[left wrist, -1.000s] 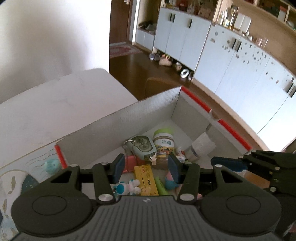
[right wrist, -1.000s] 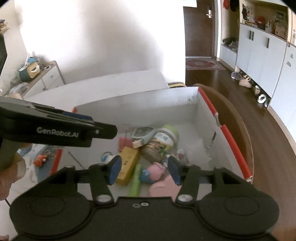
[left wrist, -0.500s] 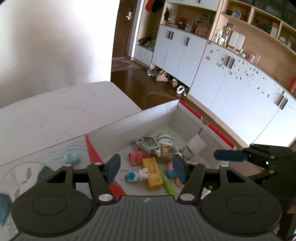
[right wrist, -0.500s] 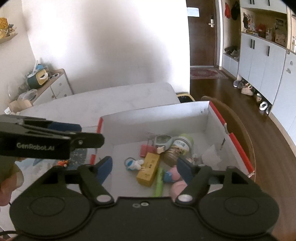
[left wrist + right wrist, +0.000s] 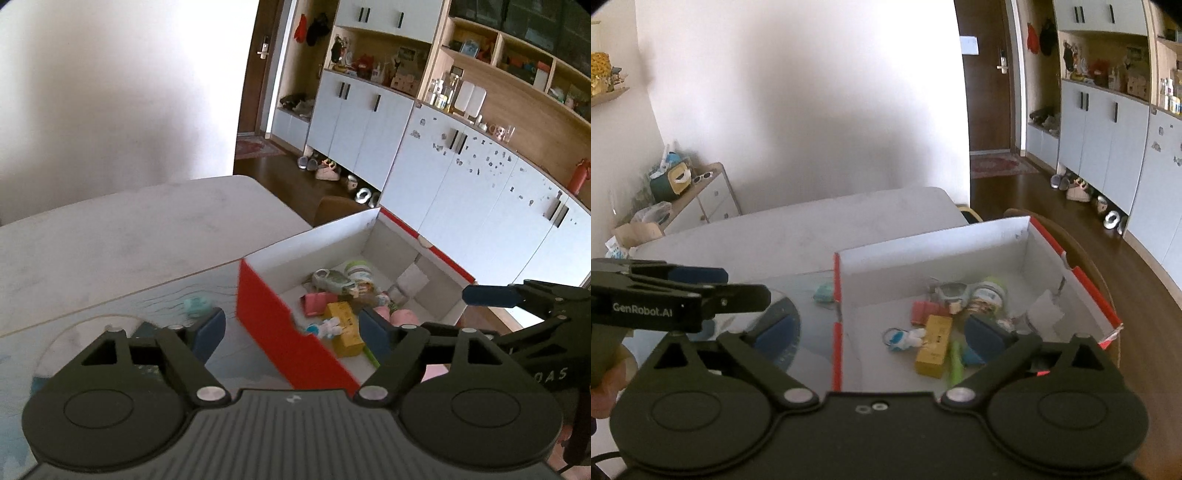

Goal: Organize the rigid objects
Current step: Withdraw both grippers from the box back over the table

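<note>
A white box with red outer walls (image 5: 280, 325) stands on the table and holds several small things: a yellow carton (image 5: 934, 345), an astronaut keyring toy (image 5: 905, 338), a green-lidded jar (image 5: 988, 295), a red-pink pack (image 5: 925, 312) and a green stick (image 5: 955, 363). A small teal object (image 5: 823, 293) lies on the mat just left of the box. My left gripper (image 5: 291, 326) hovers before the box's near red wall, jaws opening, nothing between them. My right gripper (image 5: 882, 334) hangs over the box's near left corner, jaws opening wide and empty.
The box sits at the right end of a white table (image 5: 129, 229), on a patterned mat (image 5: 92, 332). A brown chair (image 5: 332, 206) stands behind the box. White cabinets (image 5: 461, 184) line the far wall. A hand (image 5: 605, 384) shows at the left edge.
Both grippers have drawn back and up from over the box and spread their jaws wider. The box's red near wall and the teal object have come into view.
</note>
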The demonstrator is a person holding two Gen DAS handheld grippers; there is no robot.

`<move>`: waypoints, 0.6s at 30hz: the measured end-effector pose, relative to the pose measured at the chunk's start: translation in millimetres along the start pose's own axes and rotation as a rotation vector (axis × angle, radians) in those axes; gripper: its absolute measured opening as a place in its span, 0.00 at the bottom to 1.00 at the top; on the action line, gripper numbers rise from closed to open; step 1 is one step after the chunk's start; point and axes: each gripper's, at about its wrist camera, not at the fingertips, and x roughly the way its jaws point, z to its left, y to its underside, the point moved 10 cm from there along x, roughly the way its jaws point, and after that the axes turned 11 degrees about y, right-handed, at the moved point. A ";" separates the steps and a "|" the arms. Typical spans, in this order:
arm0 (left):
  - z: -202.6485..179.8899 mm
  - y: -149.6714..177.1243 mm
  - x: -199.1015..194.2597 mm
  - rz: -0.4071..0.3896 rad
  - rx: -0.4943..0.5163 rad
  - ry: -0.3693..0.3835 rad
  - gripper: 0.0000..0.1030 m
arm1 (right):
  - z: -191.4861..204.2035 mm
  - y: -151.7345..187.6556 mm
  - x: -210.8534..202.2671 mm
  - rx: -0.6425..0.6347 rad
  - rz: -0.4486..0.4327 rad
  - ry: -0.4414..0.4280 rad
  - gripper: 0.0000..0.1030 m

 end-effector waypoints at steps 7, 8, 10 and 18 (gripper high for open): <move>37.3 9.2 -19.6 0.005 -0.015 -0.005 0.81 | 42.8 5.8 -6.7 -0.033 -0.030 -0.039 0.99; 43.2 10.2 -21.4 0.007 -0.016 -0.008 0.81 | 47.9 6.1 -6.4 -0.036 -0.031 -0.038 0.99; 54.4 12.4 -25.0 0.013 -0.016 -0.009 0.81 | 58.0 6.3 -3.6 -0.037 -0.027 -0.044 0.99; 102.6 25.8 -38.5 0.001 -0.024 -0.034 0.93 | 85.8 6.2 13.9 -0.030 0.000 -0.021 0.99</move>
